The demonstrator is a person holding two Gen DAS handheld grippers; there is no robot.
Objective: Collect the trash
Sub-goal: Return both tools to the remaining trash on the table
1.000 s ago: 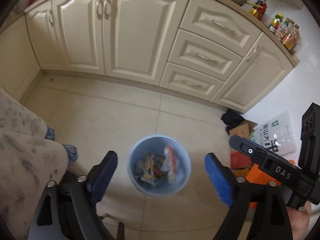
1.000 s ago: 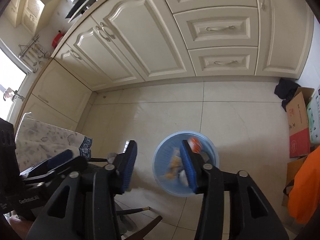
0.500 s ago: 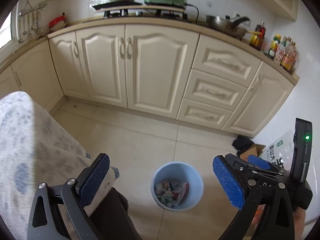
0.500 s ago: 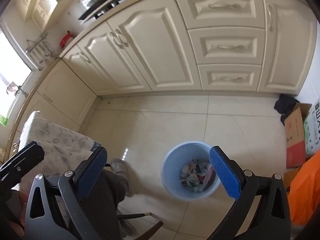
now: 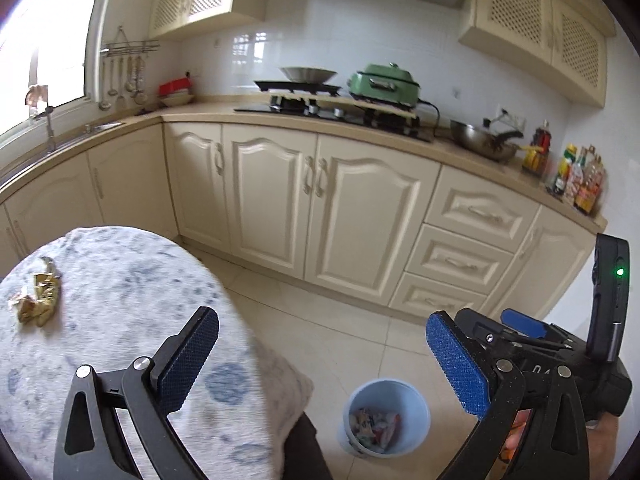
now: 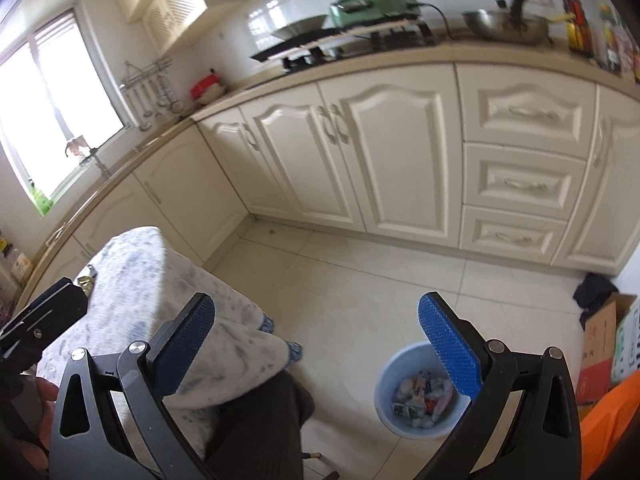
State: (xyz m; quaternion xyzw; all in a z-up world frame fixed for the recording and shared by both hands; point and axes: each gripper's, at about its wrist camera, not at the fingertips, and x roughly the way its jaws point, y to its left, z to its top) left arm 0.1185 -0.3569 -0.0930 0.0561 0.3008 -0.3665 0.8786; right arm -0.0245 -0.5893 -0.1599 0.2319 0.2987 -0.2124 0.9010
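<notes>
Two grippers: left gripper [image 5: 320, 364] and right gripper [image 6: 320, 348], both spread wide, nothing between the pads; their jaws have just been opening.
One bin: blue bin [image 5: 386, 416] on the floor beside the table, holding a heap of wrappers.
One table: cloth-covered table [image 5: 120, 292], near the left gripper.
Trash left: one crumpled yellow wrapper [image 5: 38, 300] on the cloth.
Progress: judged nearly finished; that wrapper remains uncollected.

Cloth-covered table [image 5: 120, 320] bears crumpled wrappers [image 5: 36, 298]; floor [image 6: 360, 280] bears bin [image 6: 416, 392].
</notes>
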